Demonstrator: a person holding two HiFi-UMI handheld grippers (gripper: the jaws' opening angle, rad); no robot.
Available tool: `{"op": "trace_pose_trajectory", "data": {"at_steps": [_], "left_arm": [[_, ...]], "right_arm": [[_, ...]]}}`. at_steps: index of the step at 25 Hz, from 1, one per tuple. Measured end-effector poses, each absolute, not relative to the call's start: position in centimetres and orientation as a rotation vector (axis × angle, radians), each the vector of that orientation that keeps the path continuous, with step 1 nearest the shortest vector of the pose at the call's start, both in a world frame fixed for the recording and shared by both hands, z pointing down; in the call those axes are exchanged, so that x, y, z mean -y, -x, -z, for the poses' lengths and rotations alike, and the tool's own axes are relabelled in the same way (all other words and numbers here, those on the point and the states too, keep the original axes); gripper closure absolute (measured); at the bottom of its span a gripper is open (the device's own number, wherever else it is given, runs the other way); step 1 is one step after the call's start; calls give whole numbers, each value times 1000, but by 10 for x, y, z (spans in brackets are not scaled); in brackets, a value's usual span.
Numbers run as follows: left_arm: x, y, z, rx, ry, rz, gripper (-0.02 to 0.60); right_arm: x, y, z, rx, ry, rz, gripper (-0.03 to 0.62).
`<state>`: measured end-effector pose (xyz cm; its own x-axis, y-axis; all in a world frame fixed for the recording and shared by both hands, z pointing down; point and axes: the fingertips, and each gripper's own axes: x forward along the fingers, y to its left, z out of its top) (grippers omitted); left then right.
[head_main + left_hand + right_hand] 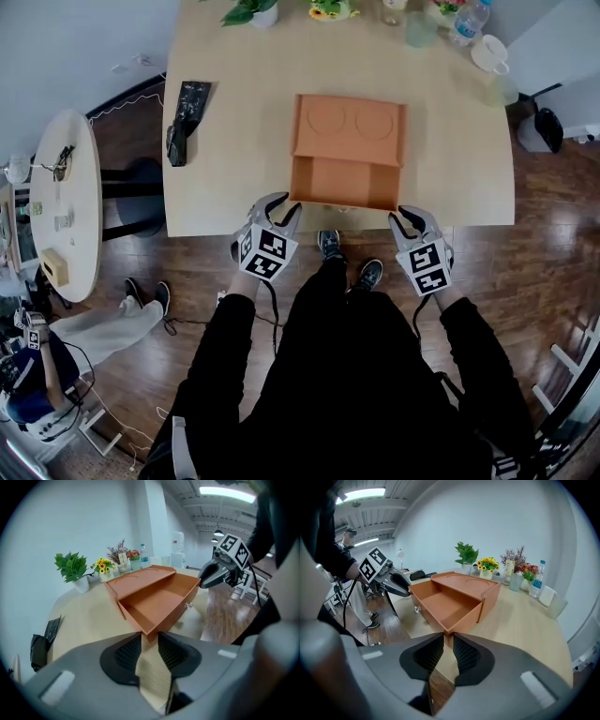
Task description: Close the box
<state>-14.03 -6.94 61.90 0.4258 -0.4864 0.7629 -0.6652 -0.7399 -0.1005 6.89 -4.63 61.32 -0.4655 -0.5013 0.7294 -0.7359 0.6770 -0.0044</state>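
An orange box point(349, 131) lies on the light wooden table point(225, 169), its drawer point(342, 183) pulled out toward the near edge and empty inside. My left gripper point(284, 208) hovers at the drawer's front left corner, jaws shut with nothing between them. My right gripper point(405, 217) hangs at the front right corner, also shut and empty. In the left gripper view the drawer point(159, 604) lies just beyond my jaws point(150, 641), with the right gripper point(213, 576) across it. The right gripper view has the drawer point(445, 606) ahead of my jaws point(448, 641), with a small knob point(416, 609) on its front.
A black bag point(185, 117) lies at the table's left edge. Potted plants point(251, 11), a bottle point(469, 21) and a white cup point(489, 52) line the far edge. A round side table point(64, 202) stands to the left; a person sits at bottom left.
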Motion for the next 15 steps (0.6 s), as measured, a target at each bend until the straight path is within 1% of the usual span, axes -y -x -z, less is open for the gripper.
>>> {"op": "trace_pose_trajectory", "data": {"at_steps": [4,9,12,14,15], "left_arm": [[77,145,-621,996,-2491,-1217,486],[94,141,-621,1050,-2493,-1224,486],[108,141,-621,1118,-2466,-1254,485],[117,143,-622,1175,-2435,-1278,483],[121,144,-622,1202,-2420,-1281,483]], "right_arm": [[44,-64,-617,2163,-985,-399,533],[67,-69,-615,2146,-1045,-358,531],[81,-71,-616,2119,-1043,-331,520],[89,-71,-617,2104,-1064,-345,475],[93,-72,-618,2101,-1081,-361,464]]}}
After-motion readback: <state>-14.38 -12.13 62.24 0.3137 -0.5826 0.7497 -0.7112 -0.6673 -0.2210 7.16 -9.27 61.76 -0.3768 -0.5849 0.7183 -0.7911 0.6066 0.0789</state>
